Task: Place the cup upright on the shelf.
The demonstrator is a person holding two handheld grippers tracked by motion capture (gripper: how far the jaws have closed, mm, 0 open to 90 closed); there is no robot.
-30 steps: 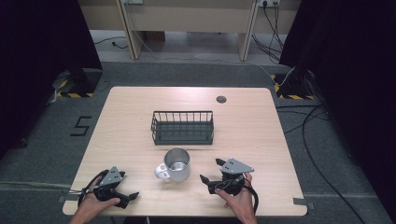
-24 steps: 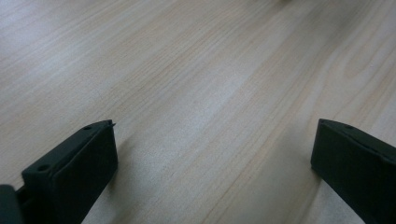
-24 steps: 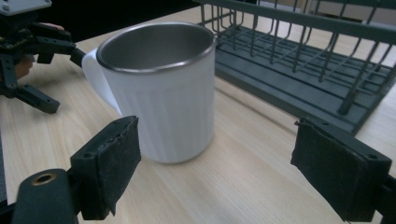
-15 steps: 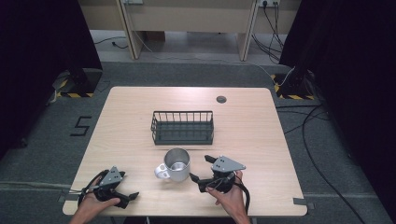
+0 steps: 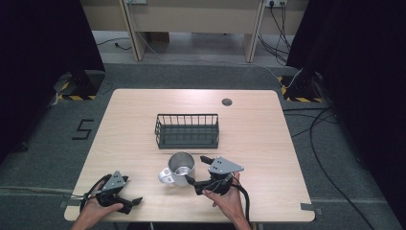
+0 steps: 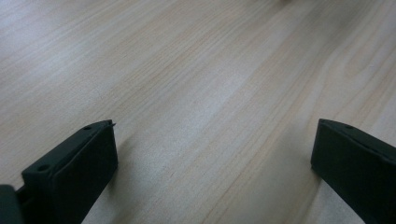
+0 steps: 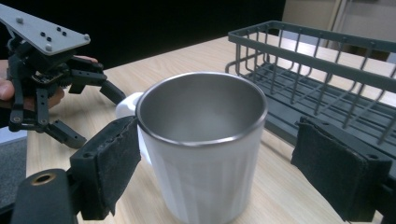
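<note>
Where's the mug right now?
High view: the mug stands upright near the table's front edge, just in front of the wire basket.

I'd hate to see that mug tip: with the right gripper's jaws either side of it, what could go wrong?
1. One pad of the right gripper sits at the mug wall while the other stands apart, so closing may shove the mug sideways.
2. The pads sit near the rim of a smooth wall; a lift might slip.
3. The wire basket is close behind; the far jaw could snag it.
</note>
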